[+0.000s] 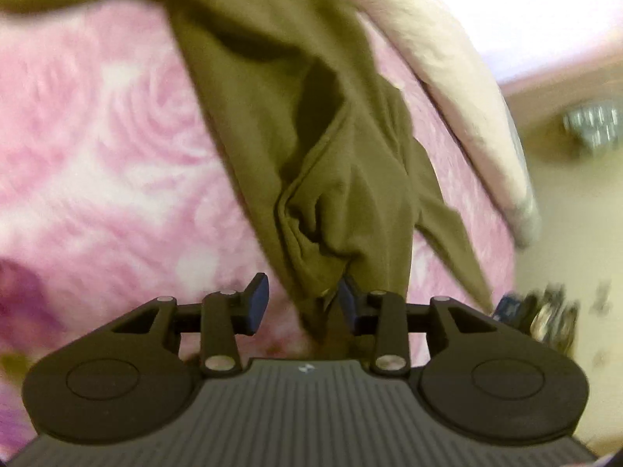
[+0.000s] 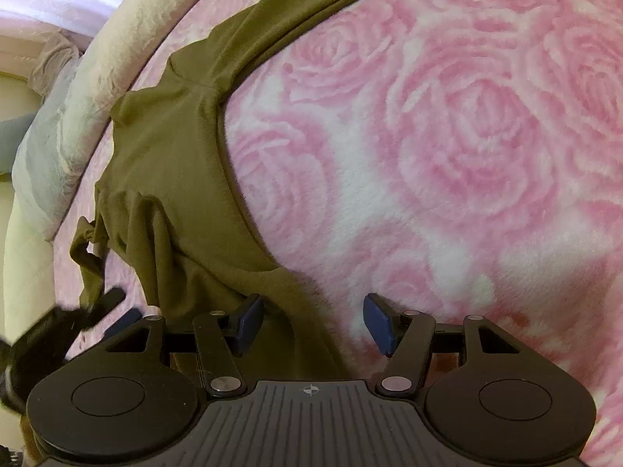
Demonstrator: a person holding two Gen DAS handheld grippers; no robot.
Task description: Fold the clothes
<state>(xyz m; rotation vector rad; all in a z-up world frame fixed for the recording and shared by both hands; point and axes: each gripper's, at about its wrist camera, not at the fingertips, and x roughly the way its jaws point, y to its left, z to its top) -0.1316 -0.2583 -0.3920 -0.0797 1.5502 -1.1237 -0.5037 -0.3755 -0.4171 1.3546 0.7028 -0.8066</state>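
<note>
To your right, the pink rose blanket (image 2: 447,136) lies bare and flat, open room for a gripper to pass or set down. The olive garment (image 2: 175,163) sprawls along the blanket's left edge, bunched and creased there. Just beyond that edge a cream padded rim (image 2: 117,31) rises, blocking passage. The left gripper (image 2: 78,311) sits close by the garment's crumpled end.

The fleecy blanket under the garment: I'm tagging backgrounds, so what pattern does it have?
Pink roses on white, covering the fleecy blanket; clearest in the right wrist view.
</note>
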